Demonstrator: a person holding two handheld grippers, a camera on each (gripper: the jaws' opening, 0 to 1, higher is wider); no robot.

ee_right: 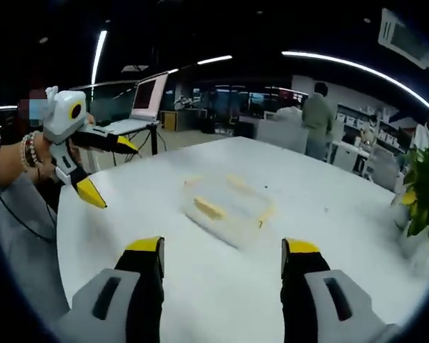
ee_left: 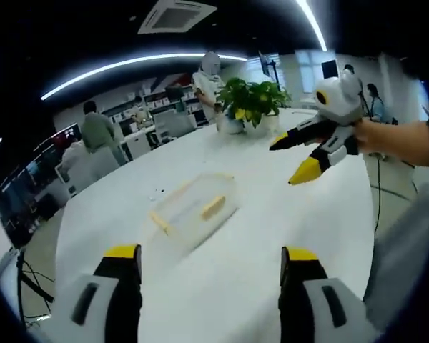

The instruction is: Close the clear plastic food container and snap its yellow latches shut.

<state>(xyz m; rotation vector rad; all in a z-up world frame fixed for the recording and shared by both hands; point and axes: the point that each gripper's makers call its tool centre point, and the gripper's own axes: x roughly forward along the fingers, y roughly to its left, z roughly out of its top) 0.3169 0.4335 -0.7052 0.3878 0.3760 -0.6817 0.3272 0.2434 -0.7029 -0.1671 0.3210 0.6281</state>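
Observation:
A clear plastic food container with pale yellow latches lies flat on the white table; blur hides whether its lid is seated. My left gripper hovers open just short of it, nothing between its jaws. Beyond the container to the right, a hand holds my right gripper open above the table. In the right gripper view the container sits just ahead of the open right gripper, and the left gripper hangs open at the left. Neither gripper touches the container.
A potted green plant stands at the table's far edge, also seen as the plant at the right. A laptop sits on a stand beyond the table. Several people stand among desks and chairs behind. Cables lie on the floor.

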